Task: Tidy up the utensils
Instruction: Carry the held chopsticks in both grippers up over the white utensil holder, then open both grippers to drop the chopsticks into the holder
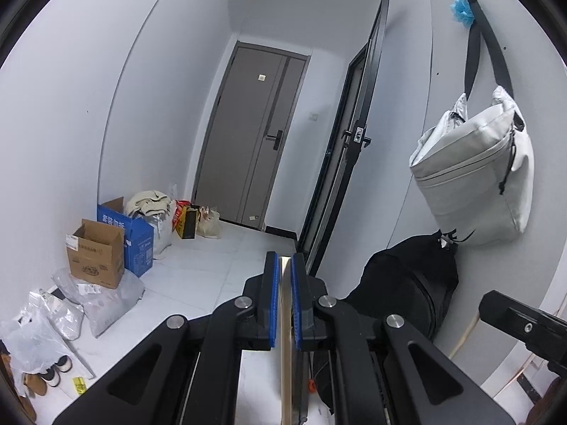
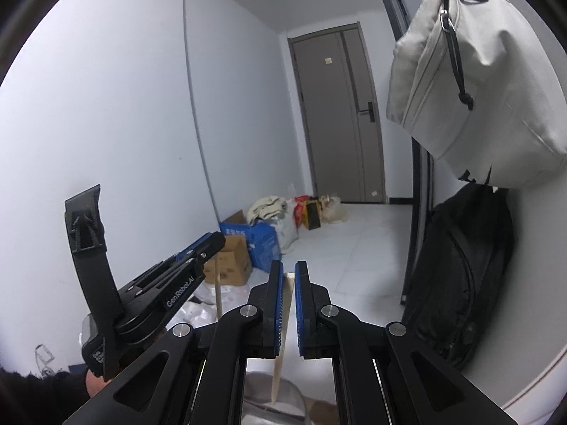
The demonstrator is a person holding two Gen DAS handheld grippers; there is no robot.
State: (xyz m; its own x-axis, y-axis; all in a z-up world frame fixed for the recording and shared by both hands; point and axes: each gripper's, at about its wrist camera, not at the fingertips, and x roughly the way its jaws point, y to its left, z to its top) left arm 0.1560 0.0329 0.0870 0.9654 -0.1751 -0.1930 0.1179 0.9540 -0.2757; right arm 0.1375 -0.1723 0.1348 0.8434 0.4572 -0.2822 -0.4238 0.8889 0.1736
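Left gripper [image 1: 282, 272]: jaws nearly shut, the blue pads clamped on 1 pale wooden stick [image 1: 285, 336]. The stick runs from the fingertips back down between the arms.
Right gripper [image 2: 289, 281]: jaws nearly shut on a 2nd stick [image 2: 283, 322], which slants down and back from the pads.
Sticks: thin, flat and light, probably chopsticks or similar utensils; I cannot tell which.
Left gripper from the right wrist view: to the right tool's left and a little ahead, its stick hanging below its tip.
Ahead of both tools: a hallway, with a grey door [image 1: 255, 134] far in front and boxes [image 1: 117, 241] on the floor ahead to the left.
To the right of both: a grey bag [image 1: 475, 177] hanging on the wall above a black backpack [image 1: 411, 283].
Holder: no tray, drawer or cup for utensils shows in either view.
Step in hand: carrying, in my judgement; each tool has 1 utensil lifted clear and nothing is being set down.
Next move: likely bring the 2 sticks to their storage place, line them up side by side, then lower them before easing the jaws apart.
Risk: thin sticks could pivot in the pads if swung.
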